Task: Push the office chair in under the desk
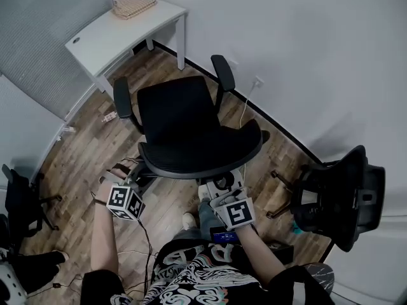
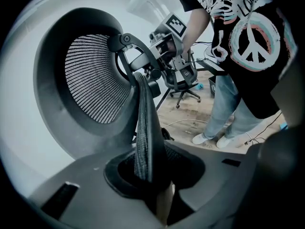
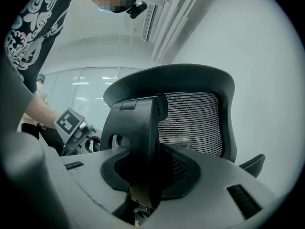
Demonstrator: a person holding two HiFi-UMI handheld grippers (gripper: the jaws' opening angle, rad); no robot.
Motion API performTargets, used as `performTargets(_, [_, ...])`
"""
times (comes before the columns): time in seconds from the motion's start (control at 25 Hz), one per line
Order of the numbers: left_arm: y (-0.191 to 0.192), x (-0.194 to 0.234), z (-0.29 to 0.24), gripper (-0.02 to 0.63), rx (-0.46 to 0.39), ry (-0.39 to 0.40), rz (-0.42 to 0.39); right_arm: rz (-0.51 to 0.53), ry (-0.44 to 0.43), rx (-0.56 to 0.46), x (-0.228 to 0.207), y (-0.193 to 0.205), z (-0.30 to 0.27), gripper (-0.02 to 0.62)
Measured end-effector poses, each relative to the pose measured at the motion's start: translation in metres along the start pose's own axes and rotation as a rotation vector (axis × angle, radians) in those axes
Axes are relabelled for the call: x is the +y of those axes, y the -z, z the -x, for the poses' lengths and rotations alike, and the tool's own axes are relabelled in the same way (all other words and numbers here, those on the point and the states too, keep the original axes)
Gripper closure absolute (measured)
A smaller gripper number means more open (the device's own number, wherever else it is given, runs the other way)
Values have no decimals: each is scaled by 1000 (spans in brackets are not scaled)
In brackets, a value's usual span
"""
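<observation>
1. The brown wooden plank floor (image 1: 82, 151) meets white walls (image 1: 305, 56); a white tabletop (image 1: 121, 27) stands in the corner.
2. The black mesh office chair (image 1: 181, 116) stands before it, not yet under it.
3. My left tool (image 1: 130, 183) and right tool (image 1: 222, 186) are each clamped on the backrest (image 1: 203, 161), one at each side.

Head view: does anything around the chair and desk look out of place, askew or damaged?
The office chair stands out on the open floor, apart from the desk rather than tucked under it, and seems to face the wall more than the desk. Nothing looks spilled or damaged.
</observation>
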State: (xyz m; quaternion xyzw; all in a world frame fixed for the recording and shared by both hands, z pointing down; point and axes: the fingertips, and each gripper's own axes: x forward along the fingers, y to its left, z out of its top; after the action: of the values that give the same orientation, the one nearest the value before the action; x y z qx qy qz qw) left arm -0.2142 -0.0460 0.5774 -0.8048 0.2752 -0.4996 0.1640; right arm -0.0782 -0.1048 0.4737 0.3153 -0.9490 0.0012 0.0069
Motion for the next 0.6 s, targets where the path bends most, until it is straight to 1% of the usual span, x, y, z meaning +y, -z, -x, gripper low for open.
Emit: performTargets(0.6, [13, 31, -16, 479, 19, -24, 19, -4, -39, -6, -21, 0, -36, 482])
